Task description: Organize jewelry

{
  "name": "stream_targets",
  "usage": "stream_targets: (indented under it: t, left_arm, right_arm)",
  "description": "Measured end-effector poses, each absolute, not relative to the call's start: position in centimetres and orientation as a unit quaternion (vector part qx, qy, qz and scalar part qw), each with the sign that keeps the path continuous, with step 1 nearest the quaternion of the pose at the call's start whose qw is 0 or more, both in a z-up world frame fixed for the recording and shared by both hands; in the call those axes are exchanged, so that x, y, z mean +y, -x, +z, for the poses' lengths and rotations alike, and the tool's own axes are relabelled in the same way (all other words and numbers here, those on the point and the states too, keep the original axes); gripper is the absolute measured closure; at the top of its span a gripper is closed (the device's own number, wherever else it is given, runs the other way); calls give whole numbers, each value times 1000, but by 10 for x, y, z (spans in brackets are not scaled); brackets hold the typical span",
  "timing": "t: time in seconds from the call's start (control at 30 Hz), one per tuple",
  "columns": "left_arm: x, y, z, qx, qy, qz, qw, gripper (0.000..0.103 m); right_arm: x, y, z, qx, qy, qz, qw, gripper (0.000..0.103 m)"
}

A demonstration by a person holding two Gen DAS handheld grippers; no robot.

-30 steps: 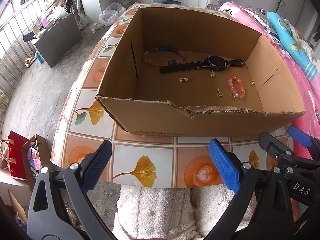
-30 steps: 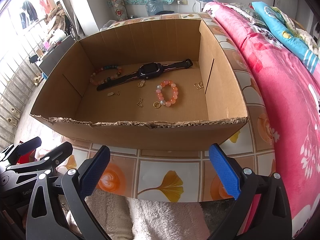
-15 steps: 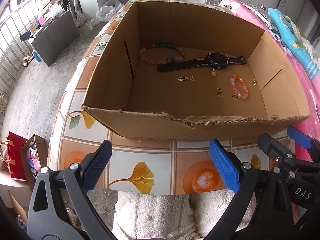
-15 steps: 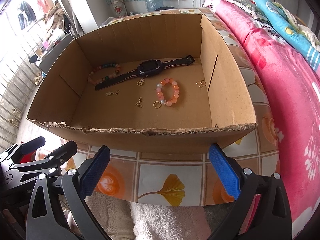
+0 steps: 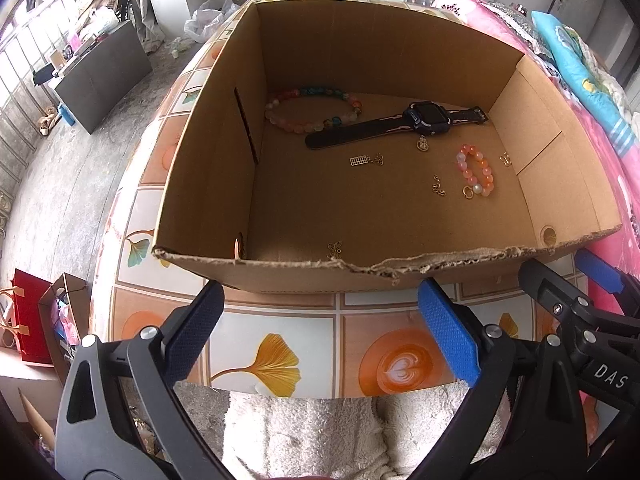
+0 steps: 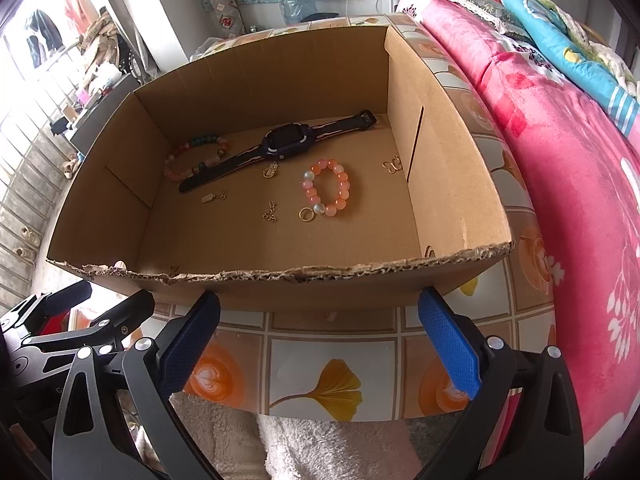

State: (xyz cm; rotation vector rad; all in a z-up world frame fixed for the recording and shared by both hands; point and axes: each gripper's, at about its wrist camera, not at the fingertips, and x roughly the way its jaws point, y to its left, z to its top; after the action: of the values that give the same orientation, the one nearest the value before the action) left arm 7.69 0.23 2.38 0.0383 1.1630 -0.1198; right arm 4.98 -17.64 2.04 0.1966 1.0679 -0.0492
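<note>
We hold both grippers, left gripper (image 5: 320,336) and right gripper (image 6: 320,336), jaws apart (empty), short of the cardboard box (image 5: 280,276), facing its scattered jewelry.

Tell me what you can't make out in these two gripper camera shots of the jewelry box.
- Small gold charms on the cardboard box floor: too small in both views to tell what they are.
- Butterfly charm by the near wall: partly cut off by the torn edge in the left view, nearly hidden in the right.
- Watch screen: dark, nothing legible.
- Multicolour bracelet: the strap covers part of it.
- Left gripper and right gripper: open, empty.
</note>
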Motion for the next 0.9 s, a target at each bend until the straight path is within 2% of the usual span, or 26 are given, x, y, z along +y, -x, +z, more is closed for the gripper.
stream_targets:
  t: [0.9]
  left_arm:
    - [6,-77,26,555,-18,-52,830,9]
  right_arm:
    - [-172,-50,20,508,-96,-20,856,6]
